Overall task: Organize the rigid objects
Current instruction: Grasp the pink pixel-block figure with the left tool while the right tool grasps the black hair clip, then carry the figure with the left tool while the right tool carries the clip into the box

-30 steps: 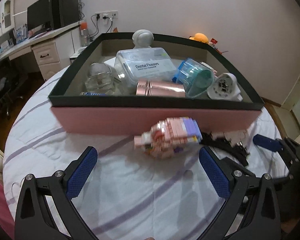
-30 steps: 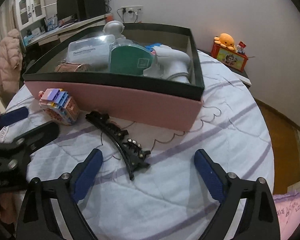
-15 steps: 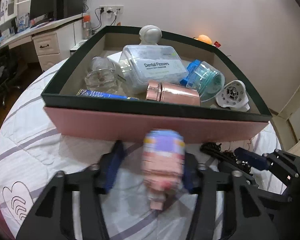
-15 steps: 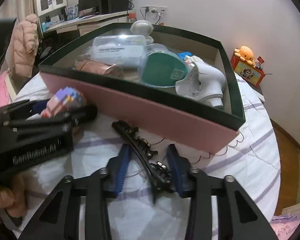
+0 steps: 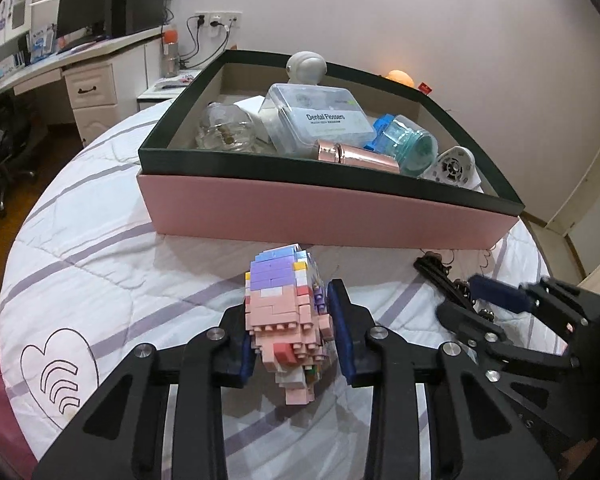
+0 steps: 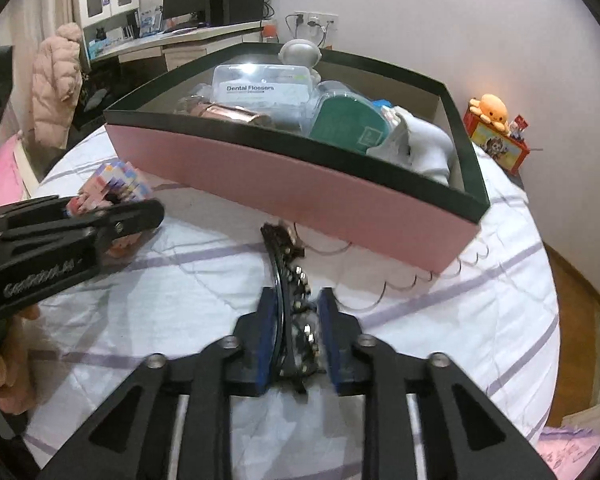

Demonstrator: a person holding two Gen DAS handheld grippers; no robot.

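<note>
My left gripper [image 5: 294,340] is shut on a pink and purple brick figure [image 5: 286,308] and holds it above the white quilt, in front of the pink box [image 5: 324,212]. The figure also shows in the right wrist view [image 6: 116,184], with the left gripper [image 6: 112,216] around it. My right gripper [image 6: 296,332] is shut on a black studded hair clip [image 6: 290,280], near the box's front wall [image 6: 300,184]. The right gripper also shows at the right of the left wrist view [image 5: 488,300], with the clip [image 5: 440,276] in it.
The box with a dark green rim [image 5: 260,160] holds a dental flosser case [image 5: 320,118], a glass jar [image 5: 226,130], a rose-gold tube [image 5: 356,156], a teal container [image 5: 410,144] and a white device [image 5: 454,168]. A toy box with an orange octopus [image 6: 496,128] stands right.
Both grippers went from wide open to shut. The left one closed on the brick figure and lifted it. The right one closed on the hair clip.
</note>
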